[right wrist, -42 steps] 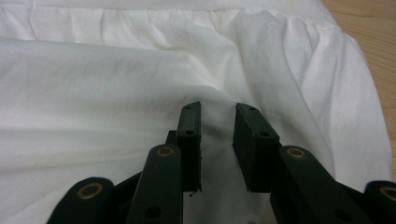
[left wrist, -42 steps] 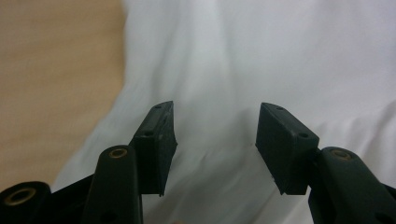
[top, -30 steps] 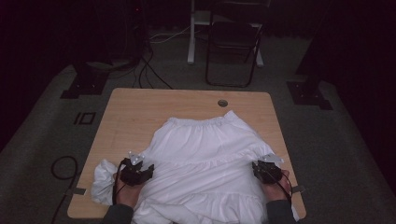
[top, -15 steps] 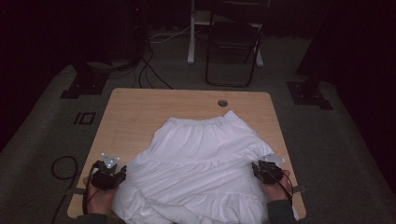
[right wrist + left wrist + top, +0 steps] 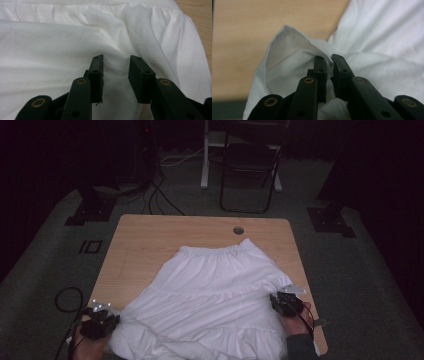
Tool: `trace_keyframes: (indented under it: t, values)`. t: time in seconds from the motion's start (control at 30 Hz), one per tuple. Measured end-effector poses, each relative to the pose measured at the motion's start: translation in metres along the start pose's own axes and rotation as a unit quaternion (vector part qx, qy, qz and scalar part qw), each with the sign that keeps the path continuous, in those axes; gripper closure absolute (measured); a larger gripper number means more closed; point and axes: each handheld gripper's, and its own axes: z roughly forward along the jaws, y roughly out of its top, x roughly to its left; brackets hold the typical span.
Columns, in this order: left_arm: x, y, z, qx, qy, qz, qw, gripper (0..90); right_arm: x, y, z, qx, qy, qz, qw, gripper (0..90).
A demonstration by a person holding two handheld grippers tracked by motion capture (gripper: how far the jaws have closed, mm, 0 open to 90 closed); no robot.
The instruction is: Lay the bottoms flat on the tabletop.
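A white skirt [image 5: 215, 290] lies spread on the wooden table [image 5: 150, 245], waistband at the far side. At the table's front left corner my left gripper [image 5: 114, 320] holds the skirt's hem. In the left gripper view its jaws [image 5: 329, 60] have just been closing and now pinch a raised fold of the white cloth [image 5: 287, 55]. My right gripper [image 5: 275, 301] rests on the skirt's right edge. Its jaws [image 5: 116, 61] have just been opening a little and stand apart, with cloth [image 5: 50, 50] lying under and between them, unpressed.
A round cable hole [image 5: 238, 230] sits near the table's far edge. Behind the table stand a dark chair [image 5: 250, 165] and a white post [image 5: 205, 155]. Cables [image 5: 65, 297] coil on the floor at the left. Black stand bases [image 5: 90, 207] [image 5: 330, 220] flank the table.
My left gripper has moved left and nearer the person, from on the skirt to the front left corner, and has shut on the hem. The right hand has stayed put.
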Motion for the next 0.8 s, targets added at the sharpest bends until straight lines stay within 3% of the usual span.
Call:
trace_keyframes:
  t: [0.07,0.13,0.17,0.2,0.27,0.3,0.33,0.37,0.43,0.5,0.6,0.67,0.7,0.73,0.77,0.8]
  values:
    - [-0.005,-0.011,-0.008,0.008,-0.01,0.008,0.9999,83.8,0.0,0.0,0.0,0.0,0.0,0.001,1.0,64.4]
    - [-0.012,-0.02,-0.016,0.018,-0.017,0.029,0.9993,84.0,0.0,0.0,0.0,0.001,0.002,0.001,1.0,64.4]
    - [-0.017,-0.024,-0.021,0.026,-0.03,0.039,0.9984,83.9,0.0,0.0,0.0,0.001,0.001,0.001,1.0,64.4]
    - [-0.017,-0.024,-0.021,0.026,-0.03,0.039,0.9984,83.6,0.0,0.0,0.0,0.001,0.001,0.001,1.0,64.4]
    - [-0.023,-0.024,-0.025,0.038,-0.067,0.056,0.9955,82.0,0.0,0.0,0.0,0.0,0.0,0.001,1.0,64.4]
    - [-0.031,-0.019,-0.028,0.039,-0.071,0.081,0.9934,77.7,0.0,0.0,0.0,0.001,0.001,0.002,1.0,64.4]
    - [-0.031,-0.019,-0.028,0.039,-0.071,0.081,0.9934,73.1,0.0,0.0,0.0,0.001,0.001,0.002,1.0,64.4]
    - [-0.034,-0.014,-0.031,0.026,-0.063,0.085,0.994,66.5,0.0,0.0,0.0,0.0,0.0,0.001,1.0,64.4]
    - [-0.038,0.001,-0.038,-0.021,-0.057,0.082,0.9948,64.4,0.0,0.0,0.0,0.0,0.0,0.001,1.0,64.4]
    - [-0.043,0.016,-0.041,-0.059,-0.04,0.087,0.9937,59.6,0.0,0.0,0.0,0.0,0.0,0.001,1.0,64.4]
    - [-0.054,0.039,-0.033,-0.081,-0.013,0.089,0.9927,57.0,0.0,0.0,0.0,-0.001,0.0,0.001,1.0,64.4]
    - [-0.067,0.053,-0.02,-0.083,-0.018,0.097,0.9917,57.0,0.0,-0.001,0.0,-0.001,0.0,0.001,1.0,64.4]
    - [-0.081,0.063,0.0,-0.077,-0.025,0.106,0.9911,55.8,0.0,-0.001,0.0,-0.003,-0.001,0.002,1.0,64.3]
    - [-0.081,0.063,0.0,-0.077,-0.025,0.106,0.9911,55.4,0.0,-0.001,0.0,-0.003,-0.001,0.002,1.0,64.3]
    - [-0.088,0.067,0.01,-0.063,-0.02,0.108,0.992,54.1,0.0,-0.001,0.0,-0.003,0.001,0.001,1.0,63.7]
    - [-0.096,0.069,0.018,-0.056,-0.017,0.118,0.9913,54.1,0.0,-0.001,0.0,-0.003,0.001,0.001,1.0,63.7]
